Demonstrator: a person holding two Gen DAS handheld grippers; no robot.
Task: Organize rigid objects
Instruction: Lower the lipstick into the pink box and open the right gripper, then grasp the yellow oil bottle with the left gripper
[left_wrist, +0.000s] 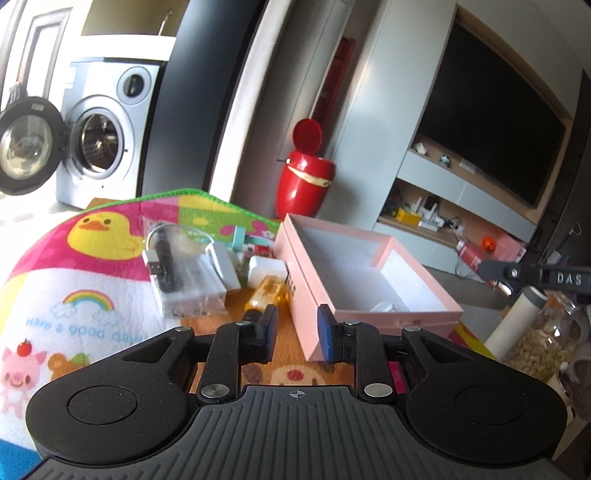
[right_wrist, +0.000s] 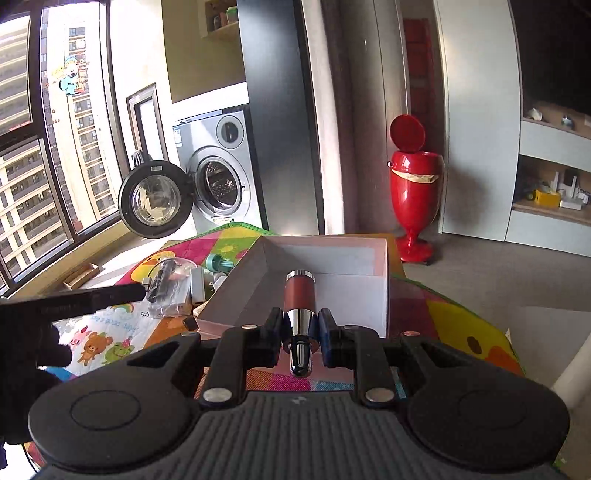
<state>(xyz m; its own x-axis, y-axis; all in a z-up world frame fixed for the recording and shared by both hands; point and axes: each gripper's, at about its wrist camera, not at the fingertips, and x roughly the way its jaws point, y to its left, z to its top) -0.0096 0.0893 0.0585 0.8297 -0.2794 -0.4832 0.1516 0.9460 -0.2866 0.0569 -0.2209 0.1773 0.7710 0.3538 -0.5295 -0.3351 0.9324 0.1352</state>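
Above the pink box (right_wrist: 325, 258), the right gripper (right_wrist: 300, 328) pinches a red-and-chrome tube (right_wrist: 299, 295), shown only by its own camera. The left gripper (left_wrist: 297, 332) is spread, empty, near the clutter (left_wrist: 207, 266), perhaps chargers.

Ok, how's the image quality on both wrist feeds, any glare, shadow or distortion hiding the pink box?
Left wrist: fisheye bends the cabinet edges; sunlight washes out the floor by the washing machine; the pink box interior is half lit, half shaded, still readable. Right wrist: bright window at left, box left inner wall in shadow; the right gripper and its maroon cylinder are sharp.
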